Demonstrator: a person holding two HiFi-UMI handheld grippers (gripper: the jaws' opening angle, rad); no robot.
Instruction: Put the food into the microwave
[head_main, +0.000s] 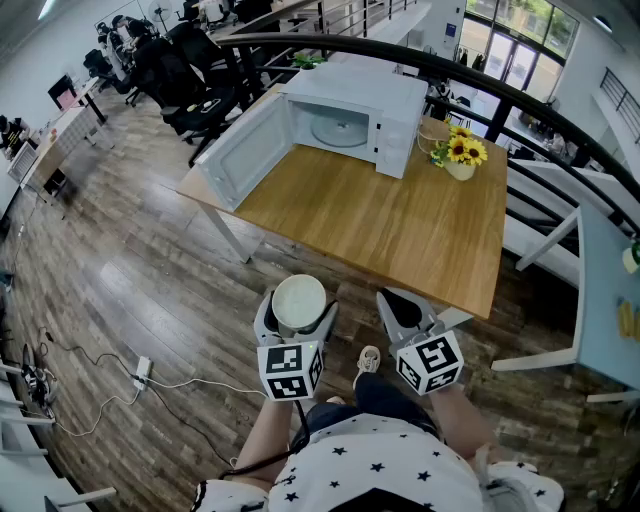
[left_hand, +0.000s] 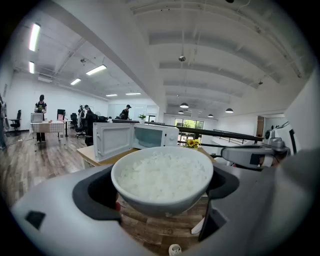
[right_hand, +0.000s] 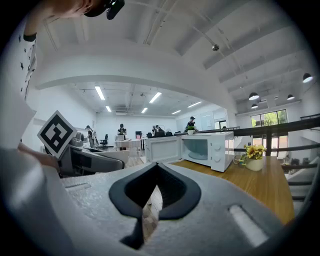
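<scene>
Pads of the left gripper (head_main: 297, 318) stand wide, clamped on the white bowl (left_hand: 162, 177), and only that gripper's view shows the rice in it. The right gripper (right_hand: 157, 167) has its jaws together, empty. Both are well short of the microwave (head_main: 345, 120), whose door is open. Only the head view shows its glass plate.

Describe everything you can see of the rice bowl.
The rice bowl is round, white and glossy, ceramic by its look, filled nearly to the rim with white rice. It sits upright, clamped at its sides between the left gripper's fingers, in the air above the wood floor, short of the table.
</scene>
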